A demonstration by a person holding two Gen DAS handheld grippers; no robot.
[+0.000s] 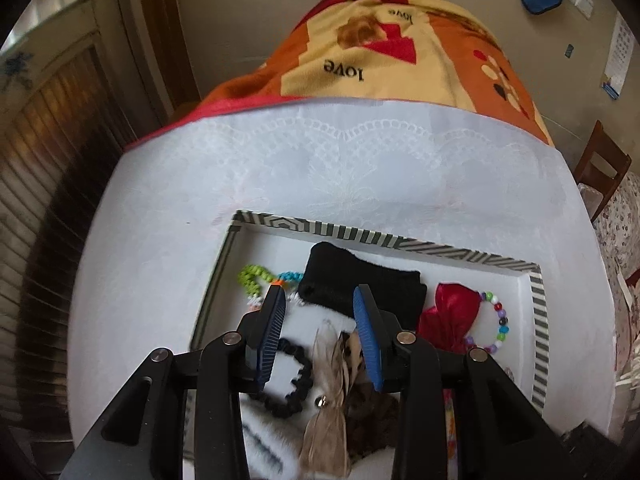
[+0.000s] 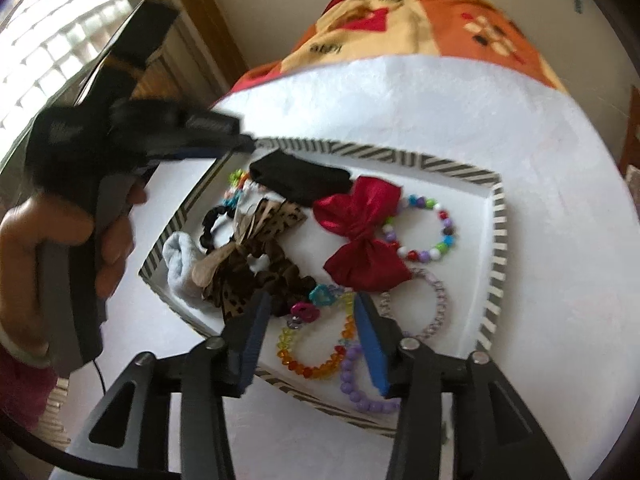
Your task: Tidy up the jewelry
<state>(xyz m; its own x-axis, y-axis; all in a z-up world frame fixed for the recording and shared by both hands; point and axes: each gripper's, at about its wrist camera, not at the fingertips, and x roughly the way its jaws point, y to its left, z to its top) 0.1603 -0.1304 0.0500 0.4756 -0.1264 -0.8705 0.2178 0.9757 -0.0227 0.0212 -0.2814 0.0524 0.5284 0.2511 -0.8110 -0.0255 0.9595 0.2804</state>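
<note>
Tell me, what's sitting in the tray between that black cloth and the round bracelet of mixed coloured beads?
A red satin bow lies between the black cloth and the multicoloured bead bracelet, inside the striped tray. The right wrist view shows it best.

A white lace cloth [image 1: 360, 160] covers the table; a striped-rim tray [image 1: 538, 320] rests on it, lower centre of frame.

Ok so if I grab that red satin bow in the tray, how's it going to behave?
The red satin bow looks like soft folded fabric, so it would probably crumple and flop rather than hold shape. Its shiny surface suggests it may slide between the pads. One end overlaps the multicoloured bead bracelet, so lifting it might nudge that.
</note>
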